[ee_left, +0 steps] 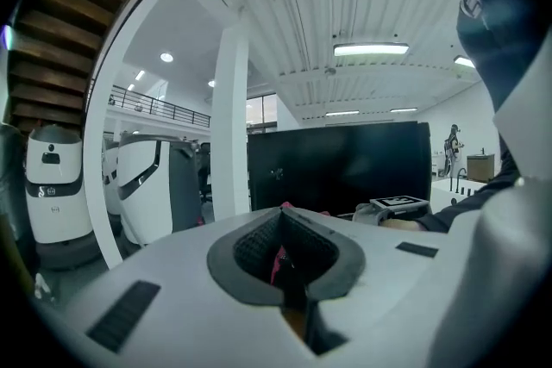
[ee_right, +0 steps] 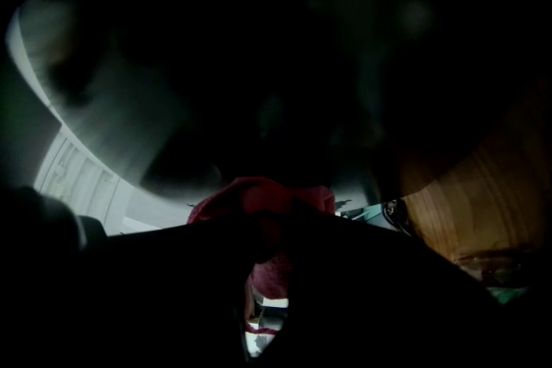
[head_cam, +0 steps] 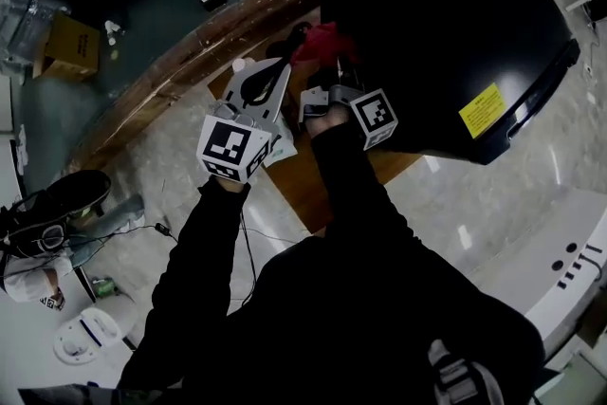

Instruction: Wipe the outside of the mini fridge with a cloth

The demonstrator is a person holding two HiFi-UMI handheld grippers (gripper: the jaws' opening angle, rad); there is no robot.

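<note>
At the right gripper's jaws: the right gripper (ee_right: 267,237) is clamped on a red cloth (ee_right: 263,198). The cloth bunches over the jaw tips and a fold of it hangs in the narrow slit between them.
Cloth against the fridge: in the head view the bunched cloth sits at the left side of the black mini fridge (head_cam: 446,24), touching its dark wall. In the right gripper view that dark wall fills most of the picture just beyond the cloth.
Left gripper: the left gripper (head_cam: 283,64) is just beside the right one, its tip close to the cloth. Its jaws are drawn together, with the dark pads (ee_left: 259,246) meeting at the tip.
Between the left jaws: a thin sliver of red shows in the slit. It cannot be told whether this is pinched cloth or cloth lying beyond the jaws.
Fridge: it stands ahead of both grippers, with a yellow label (head_cam: 482,110) on the side facing the person.
Under the fridge: a wooden board (head_cam: 303,175) shows below its near edge.
Arms: black sleeves (head_cam: 351,194) run from the person up to both grippers.
Farther out: a cardboard box (head_cam: 71,47) sits on the floor at the left, well apart. A white column (ee_left: 231,125) and rounded white machines (ee_left: 52,185) stand beyond the fridge in the left gripper view.
</note>
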